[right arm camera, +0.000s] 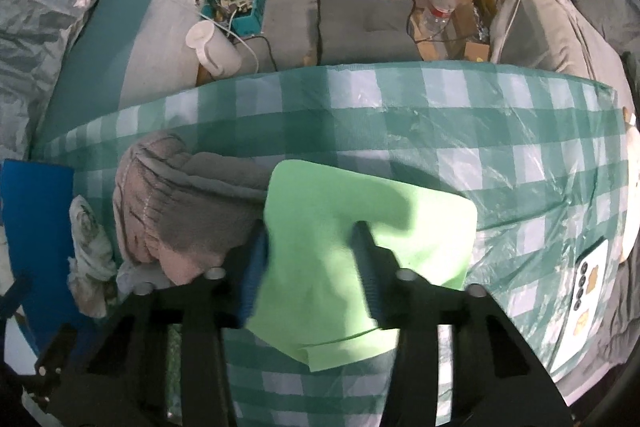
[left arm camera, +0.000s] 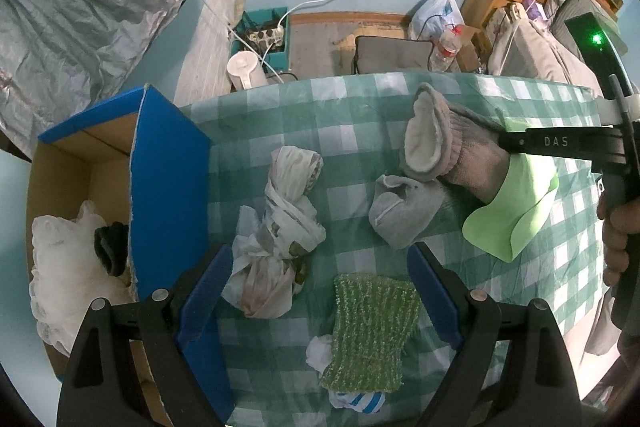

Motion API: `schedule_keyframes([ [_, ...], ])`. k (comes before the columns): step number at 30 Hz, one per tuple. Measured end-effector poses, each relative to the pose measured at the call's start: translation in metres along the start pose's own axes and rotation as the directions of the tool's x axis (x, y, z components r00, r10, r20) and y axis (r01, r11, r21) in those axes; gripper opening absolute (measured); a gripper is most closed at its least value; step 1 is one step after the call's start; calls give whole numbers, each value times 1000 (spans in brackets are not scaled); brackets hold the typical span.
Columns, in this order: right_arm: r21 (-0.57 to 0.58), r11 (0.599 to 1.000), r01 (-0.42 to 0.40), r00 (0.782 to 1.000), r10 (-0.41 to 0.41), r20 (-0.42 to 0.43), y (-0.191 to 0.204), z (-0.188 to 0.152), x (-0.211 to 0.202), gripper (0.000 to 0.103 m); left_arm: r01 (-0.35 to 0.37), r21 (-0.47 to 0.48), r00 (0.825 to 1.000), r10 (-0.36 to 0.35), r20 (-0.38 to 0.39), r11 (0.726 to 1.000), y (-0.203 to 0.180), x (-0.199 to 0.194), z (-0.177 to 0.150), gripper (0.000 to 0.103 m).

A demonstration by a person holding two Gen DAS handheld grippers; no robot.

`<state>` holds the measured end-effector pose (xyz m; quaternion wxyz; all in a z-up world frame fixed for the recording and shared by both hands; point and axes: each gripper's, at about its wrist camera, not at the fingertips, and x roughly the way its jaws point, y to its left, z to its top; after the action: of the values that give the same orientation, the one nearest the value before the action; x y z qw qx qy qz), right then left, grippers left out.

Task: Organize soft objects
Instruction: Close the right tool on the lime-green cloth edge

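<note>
The right tool (right arm camera: pixel 310 263) pinches a green cloth (right arm camera: pixel 360 259) above the counter (right arm camera: pixel 480 131) — the left tool (left arm camera: pixel 320 291) hangs spread over a scrubber (left arm camera: pixel 372 331).

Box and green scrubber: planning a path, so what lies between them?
The knotted plastic bag on the checked cloth, seen in the left wrist view.

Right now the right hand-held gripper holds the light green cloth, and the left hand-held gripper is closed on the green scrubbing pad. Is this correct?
Not fully. The right hand-held gripper does hold the light green cloth. But the left wrist view shows the left hand-held gripper open, its fingers apart and holding nothing; the green scrubbing pad lies on the checked tablecloth between them.
</note>
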<state>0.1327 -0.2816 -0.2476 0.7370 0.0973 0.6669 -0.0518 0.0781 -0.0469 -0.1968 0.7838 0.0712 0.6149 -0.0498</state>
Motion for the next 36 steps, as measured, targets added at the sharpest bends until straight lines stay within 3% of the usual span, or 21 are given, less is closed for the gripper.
schedule_keyframes([
  [1,1,1000,2,1000,-2,0,-1,0,0,20,0,0,1000,0,0,1000,0,0,0,90],
  [7,11,1000,-4,1000,4,10,-8,-10,-8,9,7,5,1000,-7,-3,1000,1,-1,-2,90],
  [36,121,992,-18,997,27,-76,-74,-107,-14,8,64,23,995,-62,-80,998,-3,9,-50,90],
])
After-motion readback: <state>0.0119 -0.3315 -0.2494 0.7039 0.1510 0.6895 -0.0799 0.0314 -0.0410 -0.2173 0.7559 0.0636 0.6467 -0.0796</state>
